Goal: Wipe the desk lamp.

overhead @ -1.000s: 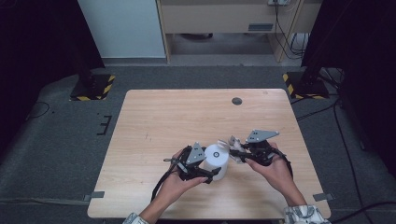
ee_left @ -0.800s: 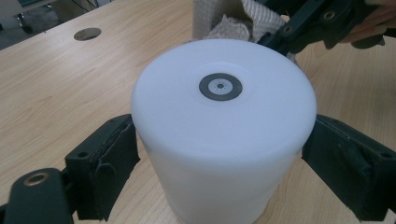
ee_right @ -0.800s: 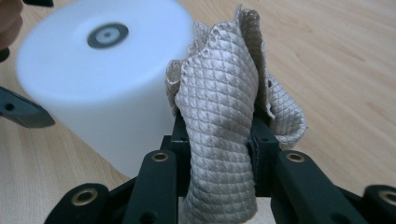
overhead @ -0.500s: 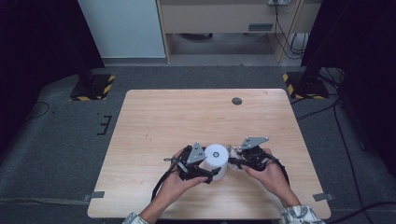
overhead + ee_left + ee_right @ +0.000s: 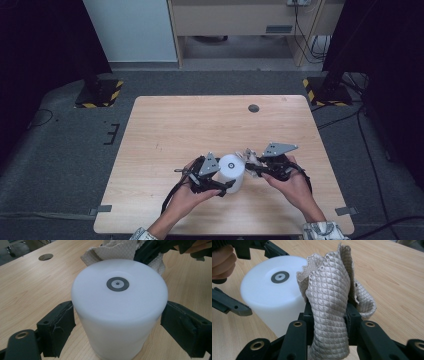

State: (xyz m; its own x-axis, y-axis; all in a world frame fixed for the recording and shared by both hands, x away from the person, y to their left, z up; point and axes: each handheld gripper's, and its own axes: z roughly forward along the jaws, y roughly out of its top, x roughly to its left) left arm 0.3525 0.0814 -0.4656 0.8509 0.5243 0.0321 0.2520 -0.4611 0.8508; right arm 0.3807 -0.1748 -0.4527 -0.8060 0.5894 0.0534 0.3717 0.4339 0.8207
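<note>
Item: white cylinder (image 5: 231, 170), standing upright on the desk (image 5: 165, 130), nearer the front edge than the back, a little right of the middle.

Holding: we have the left gripper (image 5: 117, 325) set round the cylinder's wall, one black jaw on each side. In the left gripper view both pads sit at or just off the wall; we cannot tell for certain that they press it. We judge this hold is there to steady the cylinder so it does not slide or tip while the cloth works on it.

Tool: quilted beige cloth (image 5: 332, 302), bunched and clamped between the jaws of the right gripper (image 5: 329, 312), which are closed tightly on it. The loose folds stand up past the jaw tips, so cloth and not metal meets the cylinder. The cloth is at the cylinder's far right shoulder, touching or just beside it; we cannot tell which.

Appearance of the cylinder: smooth, matt, milky white, with softly rounded top edge. Flat top bears a small dark grey ring mark (image 5: 117, 284) at its centre, with a paler dot inside. No stain or label that we can see on the faces in view.

Also on the desk: a round cable hole (image 5: 253, 108) near the back edge, toward the right corner.
</note>
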